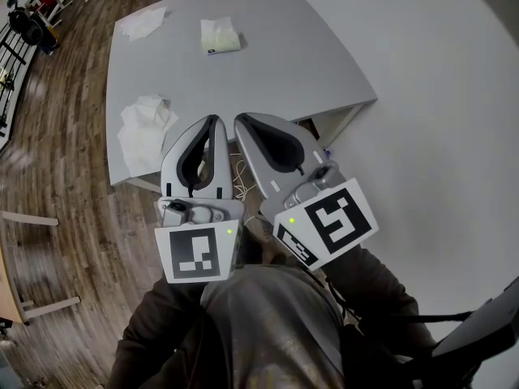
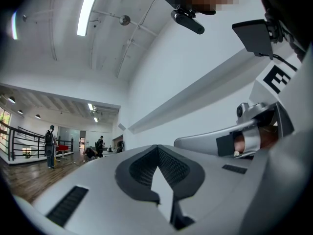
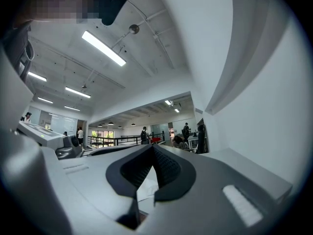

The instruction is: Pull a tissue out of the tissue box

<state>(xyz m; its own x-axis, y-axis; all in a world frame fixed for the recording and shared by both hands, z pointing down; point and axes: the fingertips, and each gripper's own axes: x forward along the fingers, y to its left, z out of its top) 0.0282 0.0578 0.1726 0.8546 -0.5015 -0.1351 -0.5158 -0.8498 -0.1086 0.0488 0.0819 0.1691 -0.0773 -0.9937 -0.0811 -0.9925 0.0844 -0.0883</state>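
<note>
The tissue box [image 1: 220,36], a small white pack with a tissue puffed up on top, lies at the far side of the grey table [image 1: 308,63]. Both grippers are raised close to my body, well short of the box and side by side. My left gripper [image 1: 215,121] is shut with nothing between its jaws, and its tips [image 2: 157,147] meet in the left gripper view. My right gripper [image 1: 242,120] is shut and empty too, its tips [image 3: 152,146] pressed together. Each gripper view looks out level across the room, not at the table.
A crumpled white tissue [image 1: 146,128] lies at the table's near left edge, and another tissue [image 1: 144,23] at its far left corner. Wooden floor [image 1: 57,185] lies left of the table, a white wall [image 1: 454,96] on the right. People stand far off in the hall [image 2: 50,146].
</note>
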